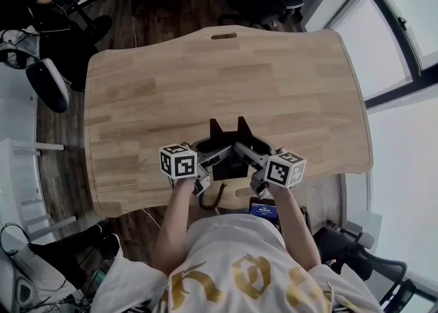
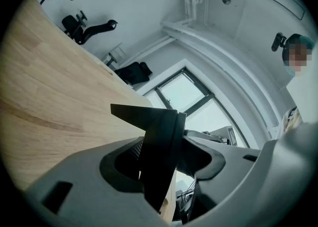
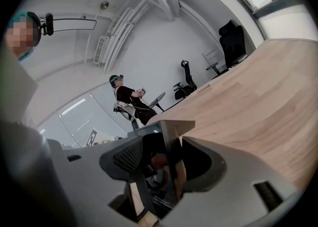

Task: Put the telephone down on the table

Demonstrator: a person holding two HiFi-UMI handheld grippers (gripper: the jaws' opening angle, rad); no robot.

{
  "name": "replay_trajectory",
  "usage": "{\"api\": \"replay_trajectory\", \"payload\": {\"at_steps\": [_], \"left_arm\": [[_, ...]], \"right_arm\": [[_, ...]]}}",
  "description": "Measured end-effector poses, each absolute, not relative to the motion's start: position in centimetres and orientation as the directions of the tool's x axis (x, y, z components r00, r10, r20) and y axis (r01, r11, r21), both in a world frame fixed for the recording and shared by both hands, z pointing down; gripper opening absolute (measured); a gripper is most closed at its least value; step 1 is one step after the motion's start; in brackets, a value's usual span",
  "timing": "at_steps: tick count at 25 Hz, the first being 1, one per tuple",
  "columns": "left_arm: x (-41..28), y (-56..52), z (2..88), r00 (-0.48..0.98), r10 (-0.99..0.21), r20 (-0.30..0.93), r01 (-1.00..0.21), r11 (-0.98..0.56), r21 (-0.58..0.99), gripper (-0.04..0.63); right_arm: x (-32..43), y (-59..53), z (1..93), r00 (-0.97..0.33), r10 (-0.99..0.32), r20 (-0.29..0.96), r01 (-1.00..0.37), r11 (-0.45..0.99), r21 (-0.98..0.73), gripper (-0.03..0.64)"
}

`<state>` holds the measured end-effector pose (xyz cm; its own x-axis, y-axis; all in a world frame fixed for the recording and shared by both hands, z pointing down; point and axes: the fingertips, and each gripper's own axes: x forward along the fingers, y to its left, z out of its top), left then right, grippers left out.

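Both grippers hold the black telephone (image 1: 231,142) betw. them, over the near edge of the wooden table (image 1: 226,72), right in front of the person's chest. Can't tell whether its underside touches the tabletop.

Left gripper (image 1: 213,161): clamped on the telephone's left side, marker cube (image 1: 178,161) facing up. In the left gripper view the jaws (image 2: 164,159) press from both sides on a dark angular slab of the telephone (image 2: 154,126), w/ one pointed corner jutting out over the table (image 2: 44,87).

Right gripper (image 1: 248,156): likewise clenched on the telephone, on its right side, w/ its cube (image 1: 285,170) just beside the person's right hand. In the right gripper view the jaws (image 3: 166,160) pinch a dark glossy panel of the telephone (image 3: 169,136); the table (image 3: 258,97) runs off to the right.

Two pointed black tips of the telephone stick out fwd, past the jaws, over bare wood.

Bkgd: a person in black (image 3: 128,97) by an office chair (image 3: 188,79), and a big window (image 2: 186,94).
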<state>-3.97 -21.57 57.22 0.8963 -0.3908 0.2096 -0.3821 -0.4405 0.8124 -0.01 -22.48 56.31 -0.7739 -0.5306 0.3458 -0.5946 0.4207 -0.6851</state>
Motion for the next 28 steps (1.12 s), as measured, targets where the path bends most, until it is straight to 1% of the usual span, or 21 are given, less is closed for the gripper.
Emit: {"api": "replay_trajectory", "payload": {"at_steps": [9, 28], "left_arm": [[-4.1, -24.1, 60.2, 0.898, -0.384, 0.216, -0.372, -0.397, 0.839, 0.222], [-5.1, -28.7, 63.4, 0.891, -0.4, 0.214, -0.353, -0.316, 0.88, 0.222]], "right_arm": [[-0.1, -25.0, 59.2, -0.769, -0.506, 0.391, -0.607, 0.383, -0.696, 0.23], [-1.2, -29.8, 62.5, -0.762, -0.47, 0.446, -0.623, 0.343, -0.703, 0.23]]}}
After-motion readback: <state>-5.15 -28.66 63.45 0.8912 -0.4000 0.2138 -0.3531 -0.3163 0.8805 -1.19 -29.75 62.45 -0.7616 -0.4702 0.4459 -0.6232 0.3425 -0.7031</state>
